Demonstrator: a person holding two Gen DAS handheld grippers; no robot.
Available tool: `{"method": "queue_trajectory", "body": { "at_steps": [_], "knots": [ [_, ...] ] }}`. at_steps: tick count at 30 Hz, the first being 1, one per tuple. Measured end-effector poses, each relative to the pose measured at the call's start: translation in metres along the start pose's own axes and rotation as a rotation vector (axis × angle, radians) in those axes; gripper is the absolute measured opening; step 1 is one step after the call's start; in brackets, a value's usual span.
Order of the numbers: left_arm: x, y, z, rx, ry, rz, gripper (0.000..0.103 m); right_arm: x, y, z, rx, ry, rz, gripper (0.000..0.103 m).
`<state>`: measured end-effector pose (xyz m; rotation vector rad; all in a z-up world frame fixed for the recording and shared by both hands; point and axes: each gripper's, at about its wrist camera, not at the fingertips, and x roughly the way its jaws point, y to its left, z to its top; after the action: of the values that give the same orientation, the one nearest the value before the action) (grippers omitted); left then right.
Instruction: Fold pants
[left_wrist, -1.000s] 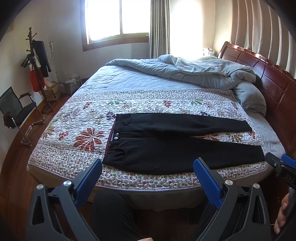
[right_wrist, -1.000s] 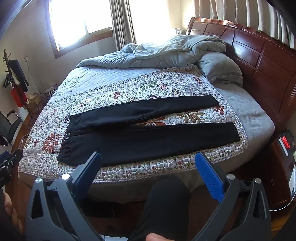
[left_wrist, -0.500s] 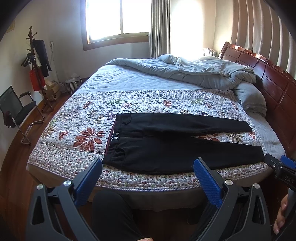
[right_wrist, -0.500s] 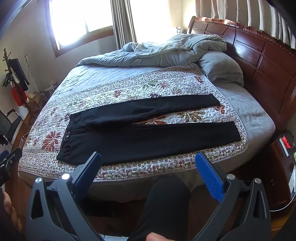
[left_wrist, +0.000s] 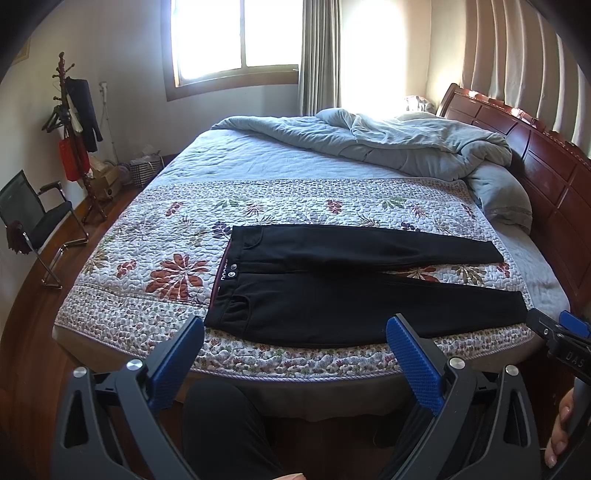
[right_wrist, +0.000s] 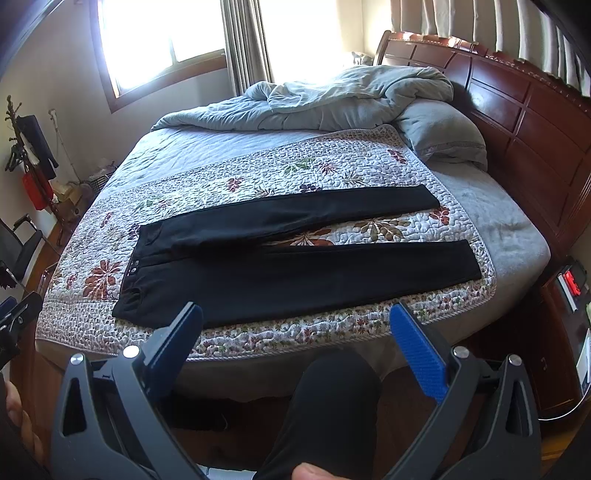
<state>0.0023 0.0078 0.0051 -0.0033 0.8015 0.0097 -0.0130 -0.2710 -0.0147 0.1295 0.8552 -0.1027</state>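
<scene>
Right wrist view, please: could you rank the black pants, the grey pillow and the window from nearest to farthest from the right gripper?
From the right gripper, open above the bed's near edge:
1. Black pants, flat on the floral quilt straight ahead.
2. Grey pillow, beyond them on the right, by the wooden headboard.
3. Window, in the far wall, upper left.

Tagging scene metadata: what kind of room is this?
A home bedroom: a bed with a wooden headboard, a rumpled grey duvet, and a coat stand by the window.
</scene>
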Motion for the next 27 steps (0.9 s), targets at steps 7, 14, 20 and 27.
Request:
{"method": "queue_trajectory", "body": {
  "at_steps": [7, 14, 20, 27],
  "knots": [
    [0.001, -0.001, 0.001, 0.0, 0.001, -0.001, 0.099, 0.001, 0.001, -0.001, 0.0, 0.002, -0.002, 0.101],
    [0.002, -0.001, 0.001, -0.001, 0.001, -0.002, 0.099, 0.002, 0.001, -0.001, 0.001, 0.005, 0.001, 0.101],
    [0.004, -0.001, 0.001, 0.003, 0.007, -0.004, 0.099, 0.006, 0.001, 0.002, 0.0, 0.013, 0.0, 0.101],
    [0.011, 0.0, 0.003, 0.002, 0.018, -0.011, 0.099, 0.013, 0.003, 0.002, -0.002, 0.03, 0.002, 0.101]
  ]
}}
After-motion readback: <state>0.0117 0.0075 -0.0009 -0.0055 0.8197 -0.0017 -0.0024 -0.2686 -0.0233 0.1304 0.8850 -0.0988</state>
